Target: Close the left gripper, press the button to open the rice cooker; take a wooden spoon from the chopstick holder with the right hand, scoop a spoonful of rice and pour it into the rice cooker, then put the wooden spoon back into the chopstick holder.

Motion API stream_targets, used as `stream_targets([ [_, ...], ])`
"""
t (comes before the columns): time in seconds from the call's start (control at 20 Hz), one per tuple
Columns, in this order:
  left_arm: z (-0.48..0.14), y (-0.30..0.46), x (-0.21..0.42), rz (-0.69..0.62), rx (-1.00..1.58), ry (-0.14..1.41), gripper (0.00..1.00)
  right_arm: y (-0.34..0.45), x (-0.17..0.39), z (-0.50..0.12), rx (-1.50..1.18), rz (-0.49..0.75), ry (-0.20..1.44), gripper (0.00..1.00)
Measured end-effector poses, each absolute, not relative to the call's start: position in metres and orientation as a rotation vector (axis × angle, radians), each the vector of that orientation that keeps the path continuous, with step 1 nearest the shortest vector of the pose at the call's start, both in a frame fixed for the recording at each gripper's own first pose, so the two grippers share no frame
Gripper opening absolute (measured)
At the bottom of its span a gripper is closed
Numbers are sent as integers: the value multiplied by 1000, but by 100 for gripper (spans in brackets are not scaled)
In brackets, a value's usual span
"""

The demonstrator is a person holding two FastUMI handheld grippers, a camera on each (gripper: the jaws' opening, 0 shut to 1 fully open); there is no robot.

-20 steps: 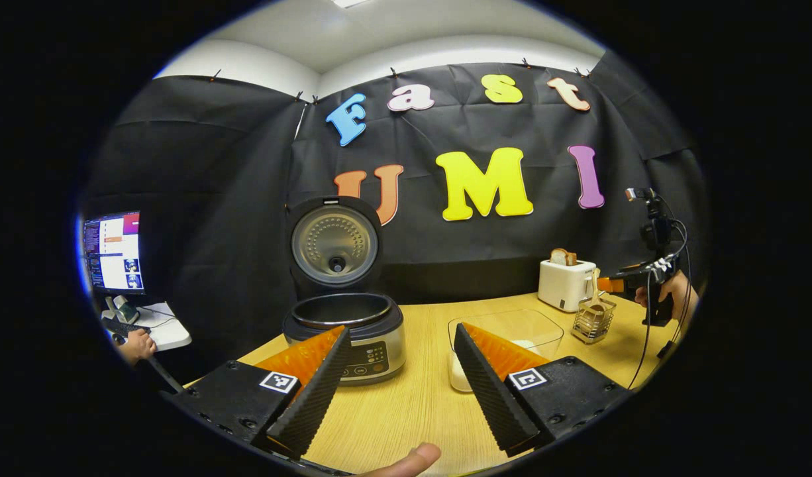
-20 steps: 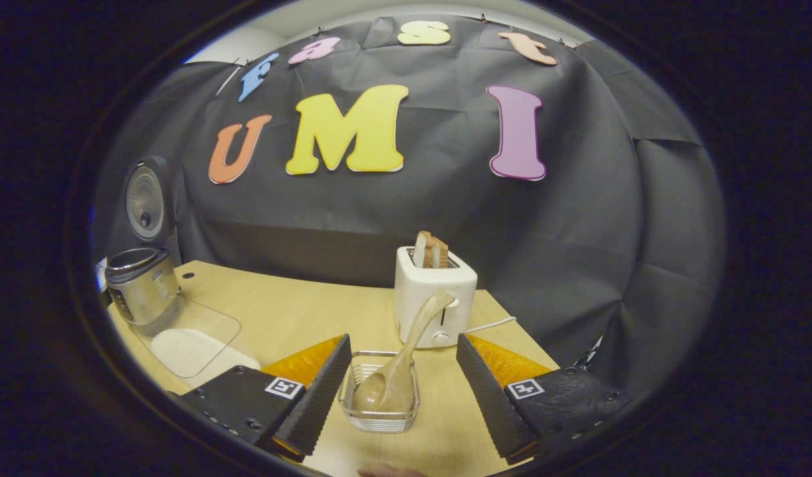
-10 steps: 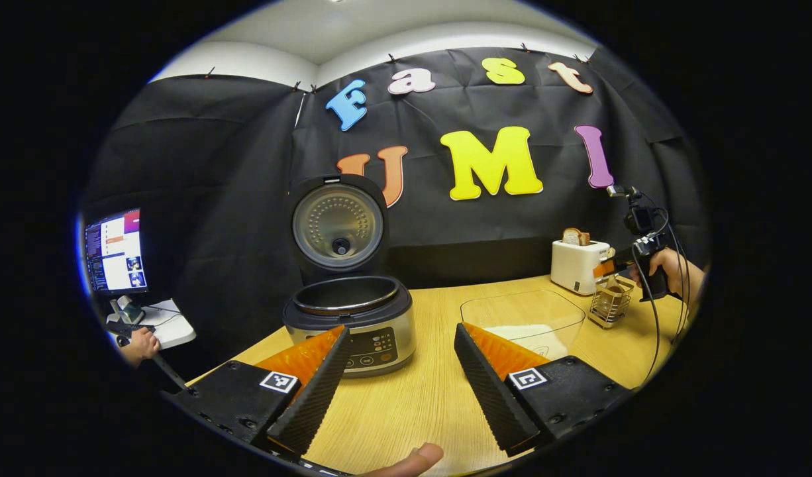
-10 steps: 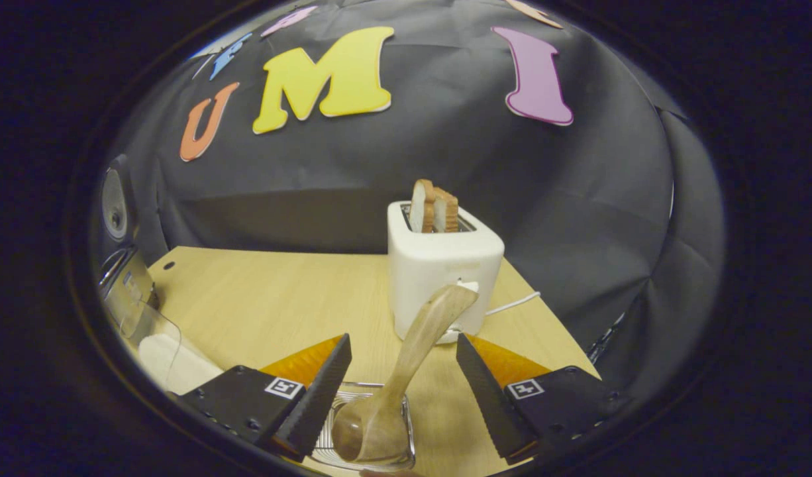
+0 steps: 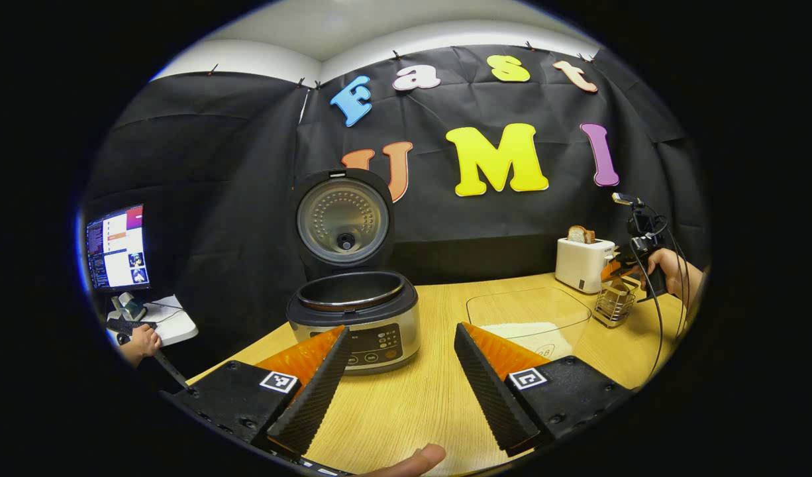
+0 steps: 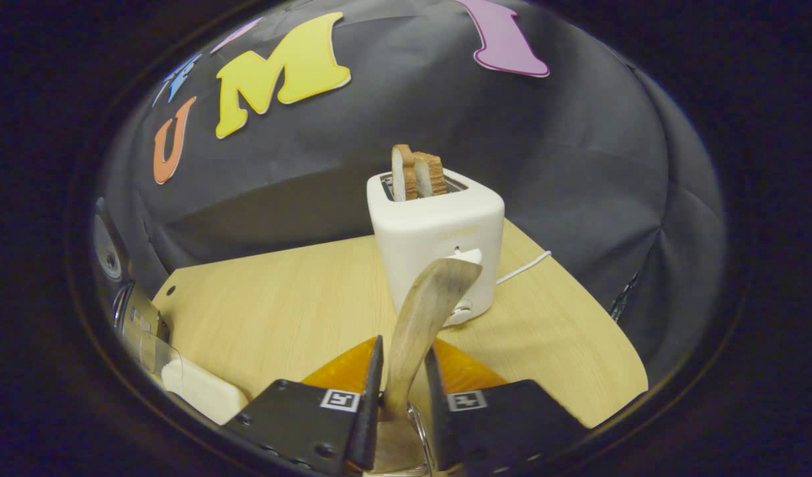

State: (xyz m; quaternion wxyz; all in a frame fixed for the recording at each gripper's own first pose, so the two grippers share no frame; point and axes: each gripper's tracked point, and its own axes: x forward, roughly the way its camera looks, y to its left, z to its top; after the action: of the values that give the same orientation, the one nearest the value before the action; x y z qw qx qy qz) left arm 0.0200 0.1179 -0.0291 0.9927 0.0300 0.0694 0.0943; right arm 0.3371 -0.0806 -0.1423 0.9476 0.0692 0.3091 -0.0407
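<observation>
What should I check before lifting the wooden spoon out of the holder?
1. Right gripper closed on the wooden spoon handle: ok, both fingers press its sides.
2. Spoon bowl free of the holder: not ok, it sits inside the wire basket.
3. Path upward: cannot tell; the toaster stands close behind the handle tip.
4. Rice cooker open: ok, the lid stands up and the pot shows.
5. Rice container ready: ok, open on top, with rice inside, between cooker and holder.
6. Left gripper out of the way: ok, open, low over the table in front of the cooker.
</observation>
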Motion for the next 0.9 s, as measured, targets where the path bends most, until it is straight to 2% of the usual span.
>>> stream_targets([
  [0.1,-29,118,19,191,59,140,100,-86,337,-148,136,-128,650,34],
  [0.15,-27,118,19,192,57,139,100,-85,337,-145,146,-153,657,21],
  [0.3,-21,121,13,196,60,128,99,-72,339,-144,158,-91,659,21],
  [0.45,-11,125,9,199,66,104,99,-79,338,-143,177,-117,658,11],
  [0.9,0,149,-4,246,24,103,99,-76,313,-105,156,-151,586,7],
])
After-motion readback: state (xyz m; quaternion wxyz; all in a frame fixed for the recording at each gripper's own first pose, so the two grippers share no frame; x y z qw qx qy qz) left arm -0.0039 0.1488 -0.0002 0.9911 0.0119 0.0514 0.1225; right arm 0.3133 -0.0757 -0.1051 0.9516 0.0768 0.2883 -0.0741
